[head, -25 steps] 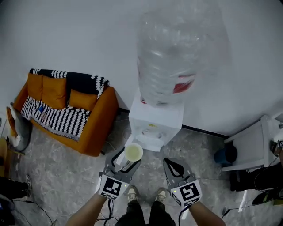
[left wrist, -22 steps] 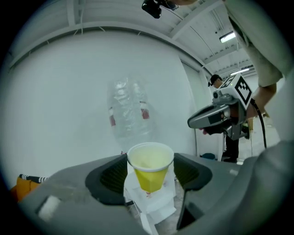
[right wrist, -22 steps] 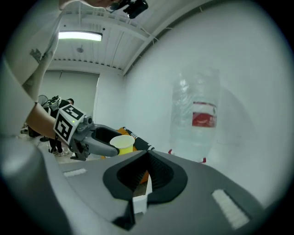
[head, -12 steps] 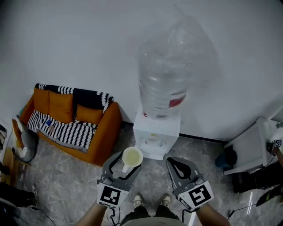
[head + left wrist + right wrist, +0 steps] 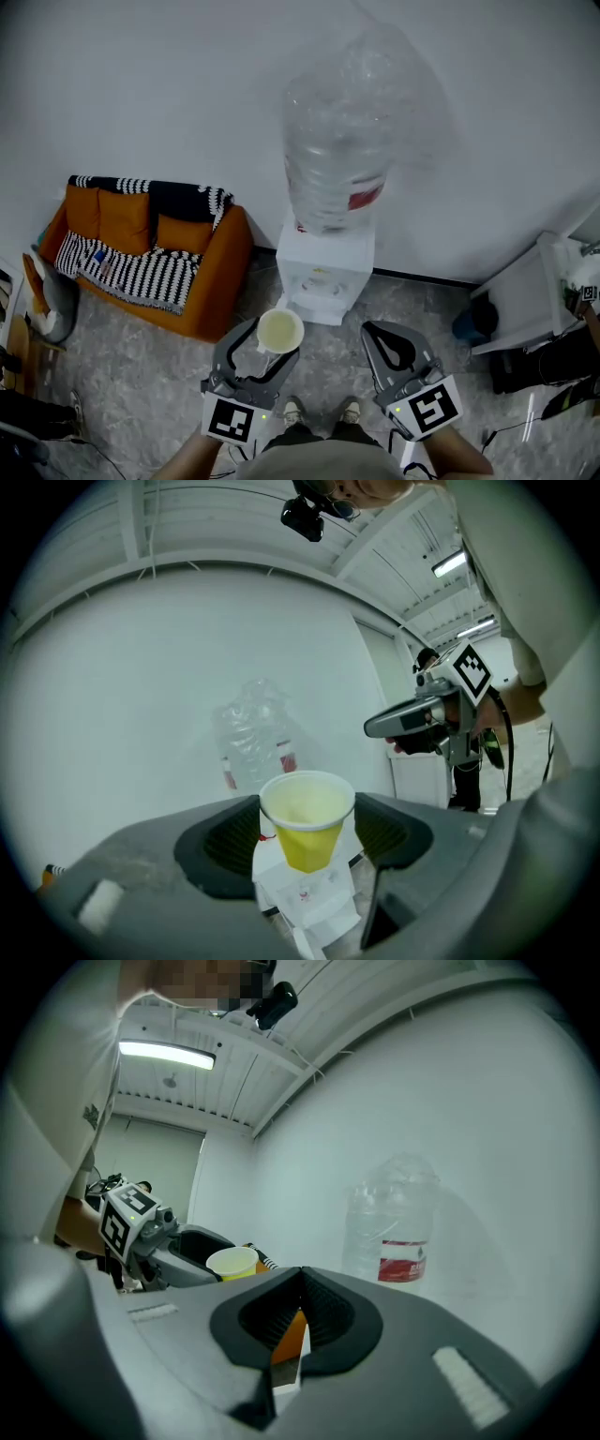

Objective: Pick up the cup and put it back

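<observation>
My left gripper (image 5: 267,330) holds the cup (image 5: 279,330). Its jaws stand wide, one on each side of the yellow paper wall just under the rim, and the cup hangs upright in the air with nothing beneath it. At three o'clock from it, my right gripper (image 5: 382,330) has its jaws pressed together with nothing between them, and it plays no part.

The orange sofa (image 5: 202,281) with its striped throw sits at ten o'clock, well apart from all this. Dead ahead at twelve o'clock the big clear water bottle (image 5: 336,159) stands on the white dispenser (image 5: 323,267), the nearest piece of furniture to the cup. A white shelf unit (image 5: 525,309) stands off at two o'clock.

By my reading the first half is done, since the cup is lifted and carried clear of any surface. The second half is all to come. The cup rests on nothing and the jaws have not let go.

I can't see the exact spot it belongs to. The dispenser's front, just beyond the cup at twelve o'clock, is my guess. The cup looks light and thin-walled, so I'd keep the squeeze gentle and set it down level before spreading the jaws.
</observation>
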Available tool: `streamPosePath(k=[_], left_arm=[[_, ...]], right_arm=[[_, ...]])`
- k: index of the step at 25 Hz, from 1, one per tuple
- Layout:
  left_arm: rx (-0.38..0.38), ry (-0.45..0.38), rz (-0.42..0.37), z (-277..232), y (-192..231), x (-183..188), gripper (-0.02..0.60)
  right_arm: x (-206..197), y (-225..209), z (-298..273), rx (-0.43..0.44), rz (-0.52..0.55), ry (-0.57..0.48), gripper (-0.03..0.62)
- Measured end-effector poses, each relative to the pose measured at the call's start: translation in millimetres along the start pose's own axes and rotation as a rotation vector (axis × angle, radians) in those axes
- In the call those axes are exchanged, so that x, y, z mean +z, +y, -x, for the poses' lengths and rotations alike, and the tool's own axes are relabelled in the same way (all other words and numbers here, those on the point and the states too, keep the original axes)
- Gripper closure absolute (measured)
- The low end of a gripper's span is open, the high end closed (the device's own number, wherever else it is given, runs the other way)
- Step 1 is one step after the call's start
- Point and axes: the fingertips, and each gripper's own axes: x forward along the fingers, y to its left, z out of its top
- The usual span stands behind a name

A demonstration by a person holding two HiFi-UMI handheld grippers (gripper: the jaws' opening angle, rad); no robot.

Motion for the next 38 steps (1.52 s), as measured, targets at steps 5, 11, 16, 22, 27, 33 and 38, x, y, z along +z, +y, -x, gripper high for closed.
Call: streamPosePath(k=[5, 11, 16, 22, 27, 33, 38], left_arm=[[0.005, 0.025, 0.031, -3, -5, -13, 0.256], [0.017, 0.067, 0.092, -24, -2, -48, 0.256], [0.012, 0.098, 0.041, -57, 4, -96, 0.256], [0.007, 0.161, 0.068, -96, 8, -159, 0.256], [-0.003, 0.181, 0.088, -124, 6, -219, 0.256], [-0.015, 0.237, 0.14, -154, -1, -301, 0.256], [-0.073, 0.233, 0.183, -180, -16, -351, 0.256]], right_arm=[[-8, 0, -2, 0.021, -0.052, -0.007, 0.591], [-34, -18, -22, -0.001, -0.115, 0.009, 0.591], [-63, -33, -49, -0.008, -0.142, 0.028, 0.591], [-113, -43, -80, -0.015, -0.181, 0.072, 0.591], [-158, -52, -101, -0.035, -0.202, 0.087, 0.591], [-210, -48, -123, -0.015, -0.197, 0.12, 0.591], [-253, -39, -140, 0.003, -0.179, 0.14, 0.591]])
